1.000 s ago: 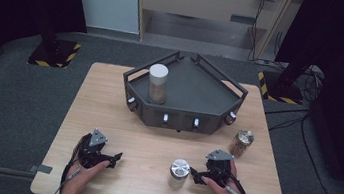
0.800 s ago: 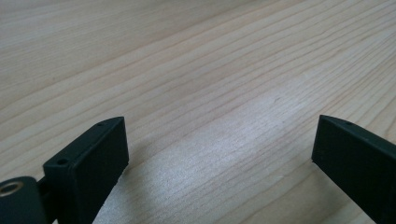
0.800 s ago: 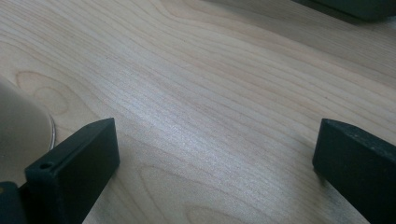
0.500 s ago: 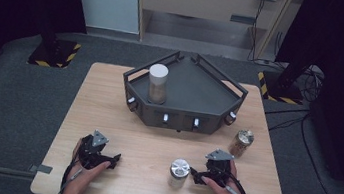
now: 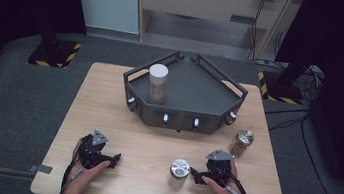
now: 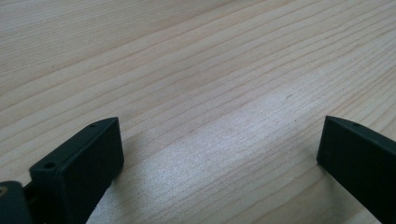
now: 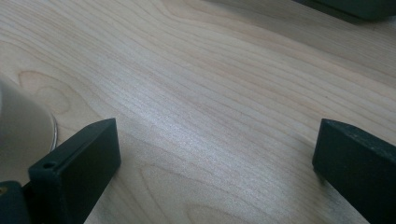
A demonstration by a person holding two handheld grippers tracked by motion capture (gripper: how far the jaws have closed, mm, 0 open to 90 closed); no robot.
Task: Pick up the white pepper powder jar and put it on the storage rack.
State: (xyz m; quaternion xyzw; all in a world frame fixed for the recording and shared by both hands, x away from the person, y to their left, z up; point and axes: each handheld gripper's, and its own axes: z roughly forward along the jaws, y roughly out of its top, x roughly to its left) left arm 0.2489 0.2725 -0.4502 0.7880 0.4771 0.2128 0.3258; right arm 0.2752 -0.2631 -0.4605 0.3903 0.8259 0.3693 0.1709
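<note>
My left gripper (image 5: 112,160) rests on the wooden table (image 5: 107,113) near its front left, held by a hand. Its jaws stand wide open in the left gripper view (image 6: 219,154), with bare wood between them. My right gripper (image 5: 195,173) lies near the front right, open too (image 7: 215,154), nothing between its jaws. A glass jar with a silver lid (image 5: 179,172) stands just left of the right gripper; its blurred side (image 7: 21,135) sits at the left edge of the right gripper view. A second jar with a gold lid (image 5: 241,142) stands farther right. A white-lidded jar (image 5: 157,82) stands in the dark tray (image 5: 201,88).
The dark angular tray (image 7: 355,7) fills the back middle of the table, with knobs (image 5: 165,119) along its front wall. Black stands with yellow-striped bases (image 5: 55,51) flank the table on the grey floor. Cables (image 5: 287,122) run at the right.
</note>
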